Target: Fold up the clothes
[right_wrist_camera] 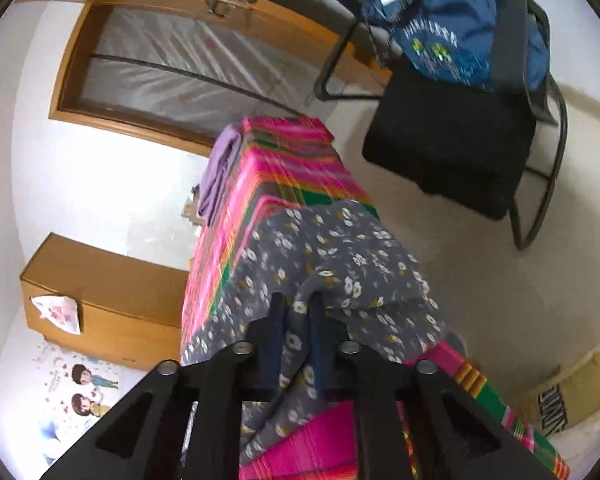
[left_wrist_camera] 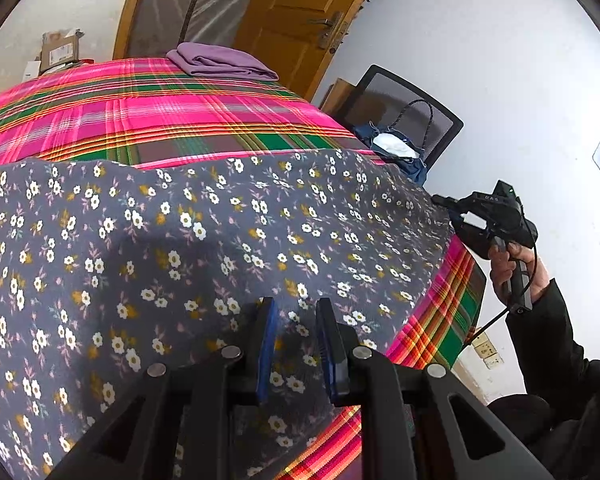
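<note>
Evidently, the grey flower-printed cloth (left_wrist_camera: 204,240) was pinched by the half-closed left gripper (left_wrist_camera: 296,312) on the pink plaid-covered table (left_wrist_camera: 140,112). Its raised edge was clamped by the right gripper (right_wrist_camera: 296,308), jaws nearly closed.

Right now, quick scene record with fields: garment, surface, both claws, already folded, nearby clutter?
garment: grey floral garment spread over the bed
surface: pink plaid bedspread
left claw: fabric between the pads
right claw: shut on the garment's edge
folded: purple cloth at the far end
clutter: black chair holding a blue bag
</note>
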